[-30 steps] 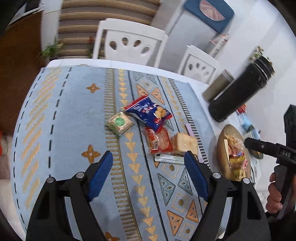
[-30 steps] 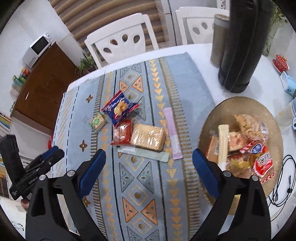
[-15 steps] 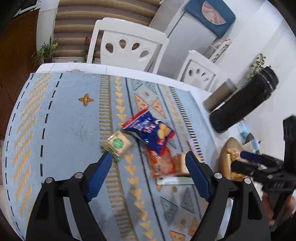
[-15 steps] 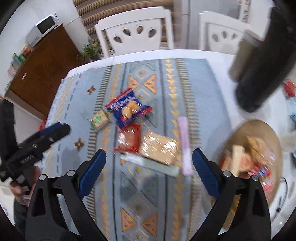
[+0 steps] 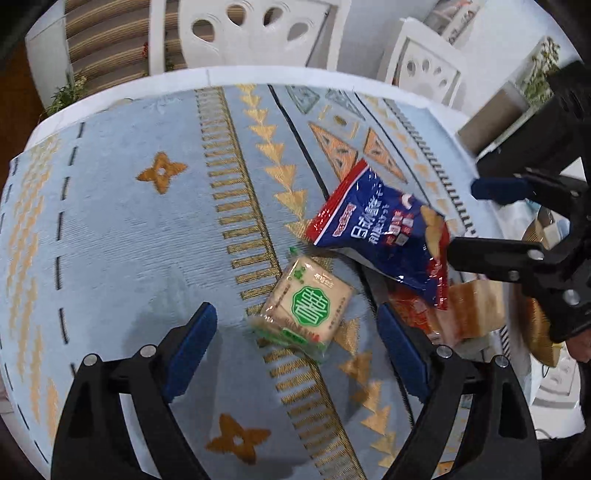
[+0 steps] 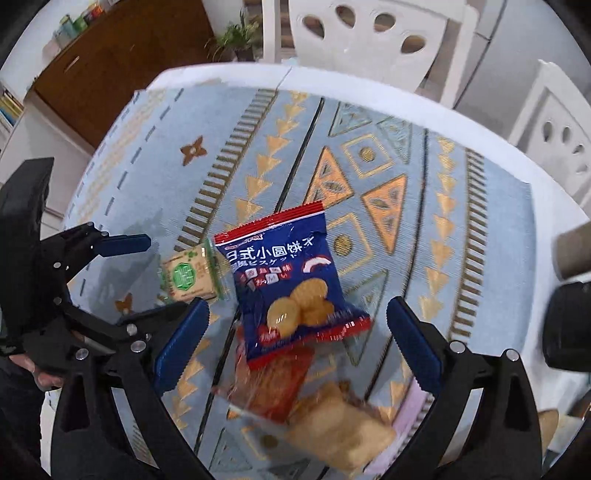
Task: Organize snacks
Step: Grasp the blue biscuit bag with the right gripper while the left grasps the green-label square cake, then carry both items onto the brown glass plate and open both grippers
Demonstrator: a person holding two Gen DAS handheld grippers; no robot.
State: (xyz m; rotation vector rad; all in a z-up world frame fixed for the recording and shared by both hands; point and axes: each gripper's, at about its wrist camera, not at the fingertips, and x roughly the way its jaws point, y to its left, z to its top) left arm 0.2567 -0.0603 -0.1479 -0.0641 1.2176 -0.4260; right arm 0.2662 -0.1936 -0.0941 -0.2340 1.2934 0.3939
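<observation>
A green-label cracker packet (image 5: 306,314) lies on the blue patterned cloth (image 5: 129,240), between the fingers of my open left gripper (image 5: 295,336), untouched. A blue biscuit bag (image 5: 384,236) lies just beyond it, partly over a red packet (image 5: 413,310) and beside a tan packet (image 5: 476,310). In the right wrist view the blue biscuit bag (image 6: 291,288) sits between the fingers of my open right gripper (image 6: 297,332). The green-label packet (image 6: 188,275) is to its left, inside the left gripper (image 6: 147,277). The right gripper (image 5: 480,221) reaches in from the right, open.
Two white chairs (image 5: 255,33) stand behind the round table. A gold bowl (image 5: 539,332) of snacks sits at the right edge. A dark cylinder (image 6: 565,328) and a tan can (image 6: 576,251) stand on the right. A pink stick packet (image 6: 402,417) lies near the tan packet (image 6: 340,432).
Both grippers have moved forward and down toward the snack pile. The left one now straddles the green-label packet, the right one the blue bag. Both stay open.
</observation>
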